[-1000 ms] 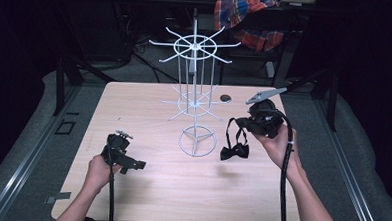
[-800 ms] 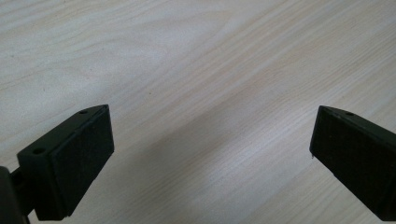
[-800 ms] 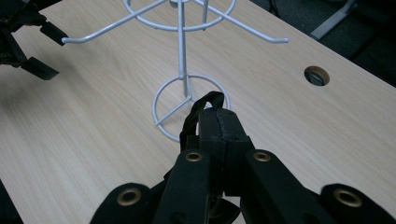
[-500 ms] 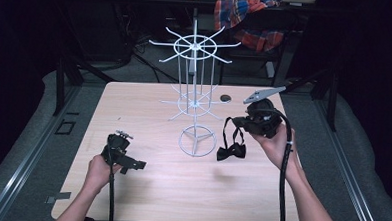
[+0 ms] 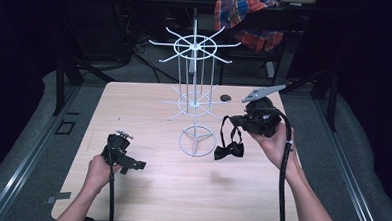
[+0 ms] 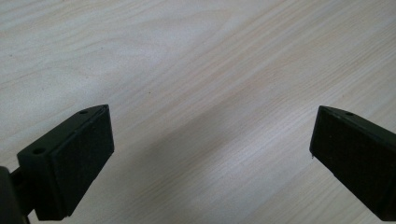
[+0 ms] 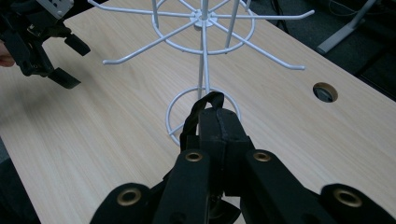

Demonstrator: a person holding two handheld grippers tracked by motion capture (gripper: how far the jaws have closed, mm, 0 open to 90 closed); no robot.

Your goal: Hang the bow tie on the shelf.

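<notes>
A black bow tie (image 5: 229, 151) hangs by its strap (image 7: 198, 109) from my right gripper (image 5: 236, 121), which is shut on that strap (image 5: 227, 129) to the right of the white wire rack (image 5: 194, 90). In the right gripper view the jaws (image 7: 219, 126) pinch the strap just before the rack's ring base (image 7: 204, 105). The bow dangles low over the wooden table (image 5: 148, 118), close to the base. My left gripper (image 5: 133, 166) rests near the front left, open, with bare wood between its pads (image 6: 212, 154). It also appears far off in the right gripper view (image 7: 65, 60).
The rack has two tiers of wire hooks (image 7: 261, 46) sticking outward. A round cable hole (image 5: 225, 98) lies in the table behind the rack. A plaid cloth (image 5: 248, 17) hangs beyond the table's far edge, among dark stands.
My right gripper and the hanging bow tie have shifted slightly left toward the rack's base. The left gripper has stayed put.
</notes>
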